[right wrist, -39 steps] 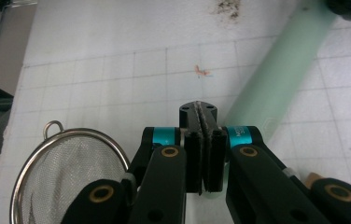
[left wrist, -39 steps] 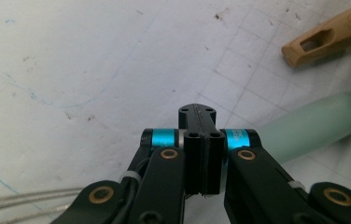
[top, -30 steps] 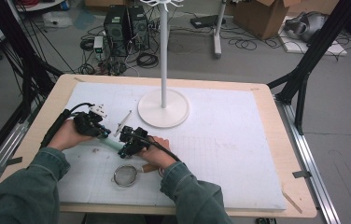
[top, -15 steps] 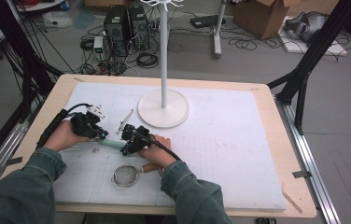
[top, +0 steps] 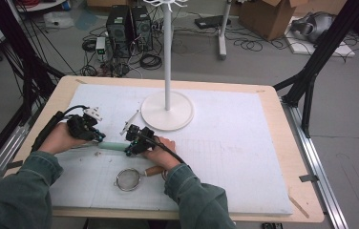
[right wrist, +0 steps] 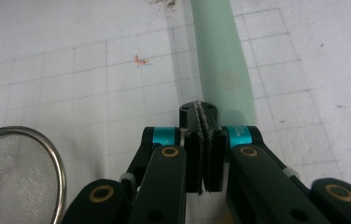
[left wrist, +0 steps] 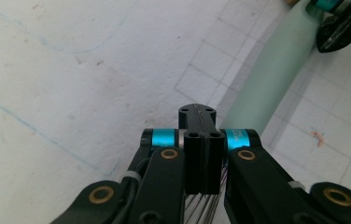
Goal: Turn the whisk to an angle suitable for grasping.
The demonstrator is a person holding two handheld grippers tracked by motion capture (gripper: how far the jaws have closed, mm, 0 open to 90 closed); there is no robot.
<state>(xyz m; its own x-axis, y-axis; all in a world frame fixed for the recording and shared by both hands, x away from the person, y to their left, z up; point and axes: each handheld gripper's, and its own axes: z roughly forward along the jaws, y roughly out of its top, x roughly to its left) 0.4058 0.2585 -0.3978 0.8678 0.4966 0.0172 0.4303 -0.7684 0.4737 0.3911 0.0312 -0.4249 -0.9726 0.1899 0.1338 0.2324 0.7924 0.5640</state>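
The pale green handle (top: 114,147) is a smooth, rounded bar of matt, mint-coloured material. It lies flat on the white gridded mat (top: 244,143), near the mat's front left part, with its long axis running roughly left to right in the high view. A small hexagonal logo is embossed on its upper face, visible in the right gripper view (right wrist: 225,81). In the left gripper view the handle (left wrist: 276,74) runs diagonally across the grid lines. Thin metal wires (left wrist: 201,210) emerge at one end, beneath the closed jaws there.
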